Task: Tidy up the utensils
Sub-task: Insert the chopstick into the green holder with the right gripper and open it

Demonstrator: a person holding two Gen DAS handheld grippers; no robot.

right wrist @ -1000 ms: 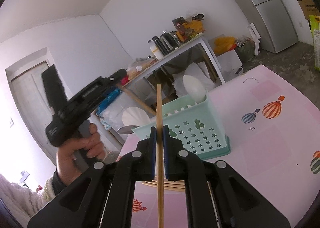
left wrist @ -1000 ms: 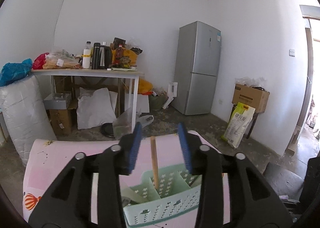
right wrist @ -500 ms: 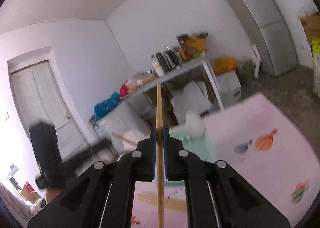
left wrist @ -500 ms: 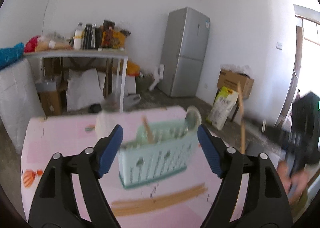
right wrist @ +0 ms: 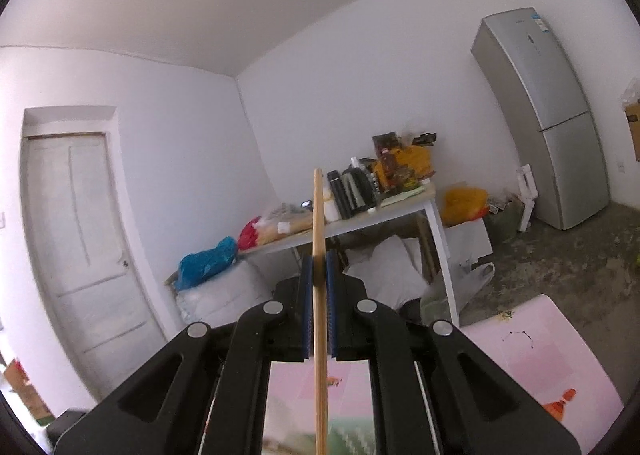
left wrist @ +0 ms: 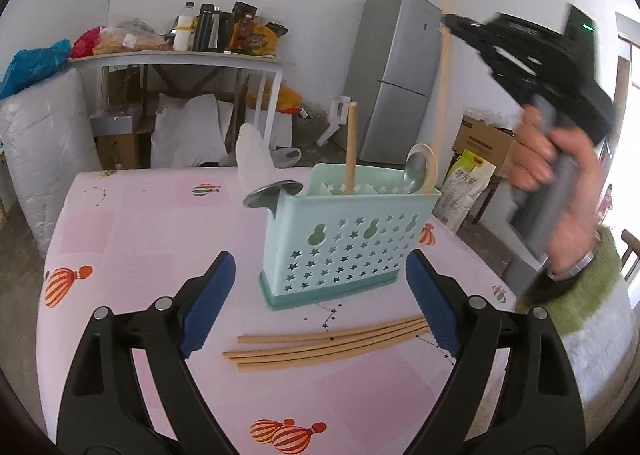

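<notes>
Since a second ago my left gripper [left wrist: 316,303] has dropped back from the caddy and now looks down on the table; its jaws are opening wide with nothing between the pads; my right gripper [right wrist: 319,307] has risen, its jaws pinched tight on one chopstick [right wrist: 319,295] held upright. Nearest me, just beyond the left gripper's blue pads, a loose bundle of chopsticks [left wrist: 328,341] lies flat on the pink balloon-print table [left wrist: 132,239]; just behind them stands the mint utensil caddy [left wrist: 344,243] with star cut-outs; inside it I see one wooden stick [left wrist: 351,147] upright, a metal ladle [left wrist: 272,191] at its left end and a spoon [left wrist: 420,169] at its right. To the right, a hand [left wrist: 560,191] in a green sleeve holds the right gripper above the caddy. Further off, a yellow sack [left wrist: 464,187] and a cardboard box [left wrist: 480,139] carry print I cannot read; at the back wall stands a grey fridge [left wrist: 396,75] whose label is too small to make out.
</notes>
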